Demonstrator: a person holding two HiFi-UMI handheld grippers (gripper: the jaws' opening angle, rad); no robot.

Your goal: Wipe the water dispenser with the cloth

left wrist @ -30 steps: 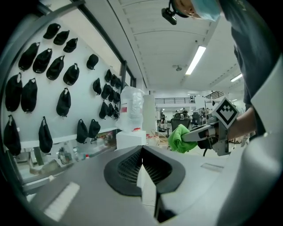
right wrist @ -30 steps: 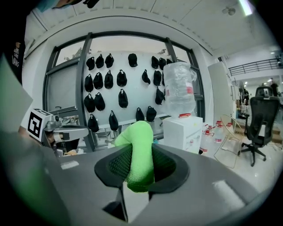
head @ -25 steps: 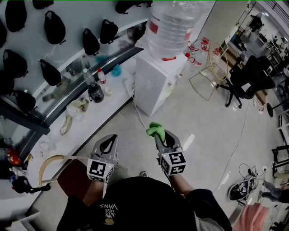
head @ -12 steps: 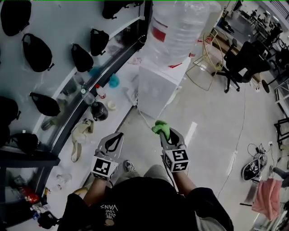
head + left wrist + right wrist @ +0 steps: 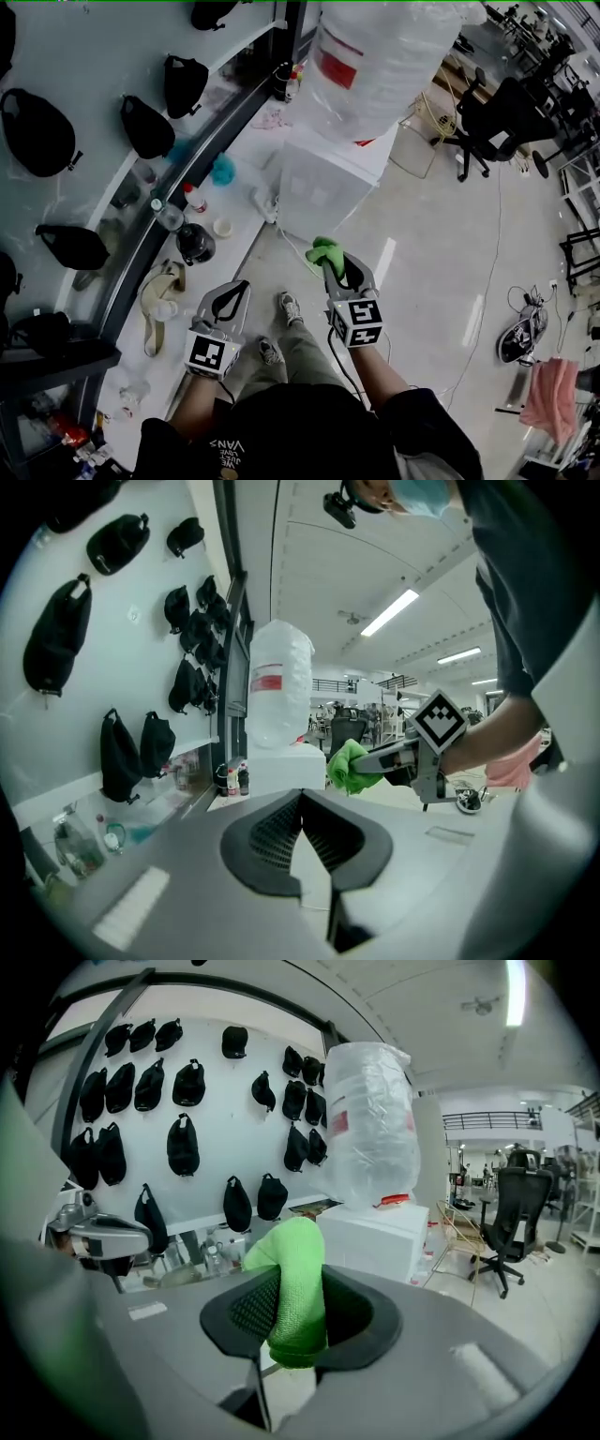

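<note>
The right claw (image 5: 335, 264) is pinching the green cloth (image 5: 324, 252). In its own view the cloth stands as a folded hump between the two pads, with a fold spilling over the far tips. The left claw (image 5: 234, 292) carries nothing: its jaws are pressed together at the tips, with only bare floor (image 5: 422, 281) showing past them.

The water dispenser (image 5: 317, 190) is a white upright box standing on the floor at the far end of the wall of black bags (image 5: 145, 127). A large clear water bottle (image 5: 375, 56) is upended on top of it. It is not yet touched, and a strip of open floor lies between it and both claws.

The relation that matters is simple. The dispenser lies straight ahead of the right claw, on the far side, and in the right gripper view it sits a shade to the right of the jaw line. Its long axis is vertical, so the faces offered to the cloth are the near front panel and the flat top round the bottle's neck. The right claw is the nearer of the two and already points that way, while the left claw hangs beside it, further left and a little nearer the person.

In my judgement the wiping has not begun. The next move calls for closing the gap and then laying the cloth's exposed fold — not the claw's hard tips — flat against the near face.
</note>
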